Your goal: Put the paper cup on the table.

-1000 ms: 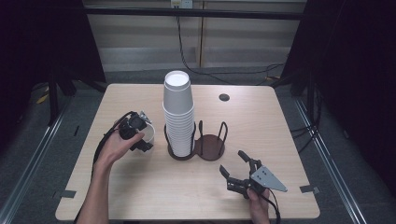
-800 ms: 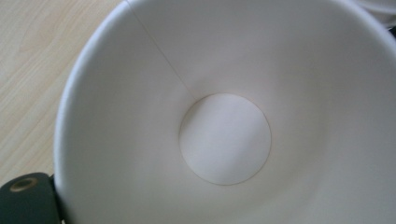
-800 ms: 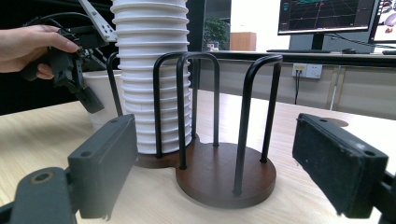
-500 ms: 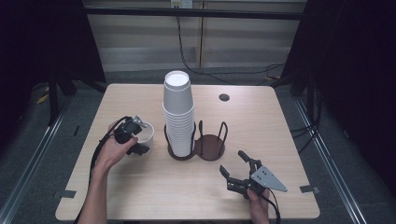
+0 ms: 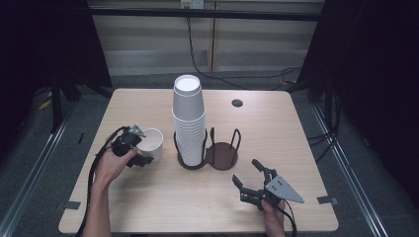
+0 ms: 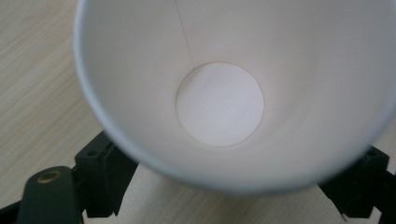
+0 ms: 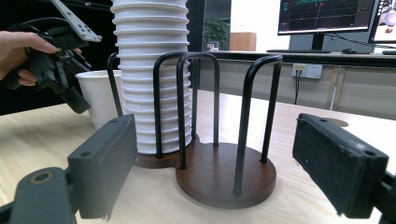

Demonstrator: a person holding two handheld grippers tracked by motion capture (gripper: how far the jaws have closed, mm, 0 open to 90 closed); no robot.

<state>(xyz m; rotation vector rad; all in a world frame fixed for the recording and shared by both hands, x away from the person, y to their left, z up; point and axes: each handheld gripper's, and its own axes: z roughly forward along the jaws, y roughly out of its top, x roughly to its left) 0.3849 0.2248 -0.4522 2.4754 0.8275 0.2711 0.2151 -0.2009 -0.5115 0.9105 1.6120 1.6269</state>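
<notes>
Closing on the wall of a single white paper cup [image 5: 150, 142], the left hand-held gripper [image 5: 134, 146] has just been drawing its jaws in, with the cup's near wall between them; in the left gripper view the rim [image 6: 140, 154] sits directly over the pads, so I judge it grasped. The cup stands upright on the table [image 5: 148, 197], just left of the cup stack [image 5: 188, 123] in the wire holder [image 5: 217, 153]. The right hand-held gripper [image 5: 251, 178] rests low with jaws spread and empty, facing the holder's free bay [image 7: 224, 172]. Step in hand: securing the lone cup. Next move likely calls for a lift clear of the table without crushing the thin wall.
</notes>
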